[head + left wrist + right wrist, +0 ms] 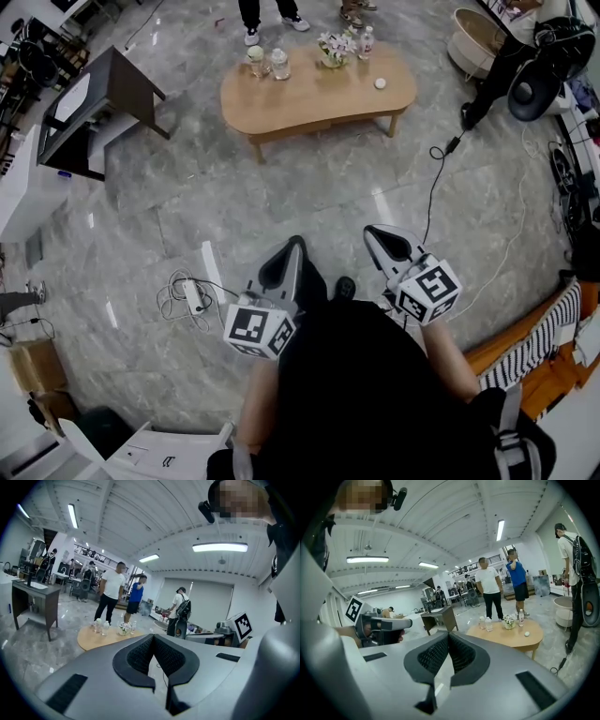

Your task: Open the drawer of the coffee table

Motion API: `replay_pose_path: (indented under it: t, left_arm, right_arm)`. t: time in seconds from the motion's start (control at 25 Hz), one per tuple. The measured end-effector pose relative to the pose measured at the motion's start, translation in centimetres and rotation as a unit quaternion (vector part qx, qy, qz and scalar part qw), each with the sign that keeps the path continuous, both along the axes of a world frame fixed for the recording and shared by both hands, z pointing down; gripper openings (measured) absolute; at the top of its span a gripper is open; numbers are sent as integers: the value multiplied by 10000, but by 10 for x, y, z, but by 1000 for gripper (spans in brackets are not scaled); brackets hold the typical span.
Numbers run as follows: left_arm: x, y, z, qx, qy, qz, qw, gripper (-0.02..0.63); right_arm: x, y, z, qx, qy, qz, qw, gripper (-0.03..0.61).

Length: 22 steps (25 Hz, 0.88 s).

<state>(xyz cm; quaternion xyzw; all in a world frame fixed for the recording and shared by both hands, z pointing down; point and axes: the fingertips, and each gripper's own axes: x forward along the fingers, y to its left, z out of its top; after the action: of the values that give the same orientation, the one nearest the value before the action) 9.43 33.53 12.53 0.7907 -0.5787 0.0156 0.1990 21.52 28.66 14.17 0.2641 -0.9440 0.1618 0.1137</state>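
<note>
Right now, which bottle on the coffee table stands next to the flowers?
The slim bottle just right of the flowers; the other two stand together near the table's left end.

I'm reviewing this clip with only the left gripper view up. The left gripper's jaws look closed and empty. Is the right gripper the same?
Observer: Yes. In the right gripper view, the right gripper has its jaws together with nothing between them.
Operator: My gripper's body hides part of the coffee table. Is there anything on that part?
Observer: A small white round object lies towards the right end of the coffee table, apart from the bottles and flowers.
Operator: Is any drawer out yet?
Observer: No. The head view shows the whole near side of the table, and no drawer is pulled out of it.
</note>
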Motion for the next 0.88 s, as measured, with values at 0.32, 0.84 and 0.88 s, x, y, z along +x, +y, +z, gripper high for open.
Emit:
replay_pose_path:
  t: [0.32,0.84,0.88]
  left_arm:
    - [-65,-69,-16,181,27,204,9996,11]
    - [-143,-126,21,-144,264,746,9968,11]
    - [-145,-130,26,-200,300,774,9964,11]
  right_arm:
    - [-63,-65,-14,120,186,176,9996,11]
    - [-145,-111,2,-10,304,299,9991,11]
    - [-144,-115,5,-56,349,373,9987,11]
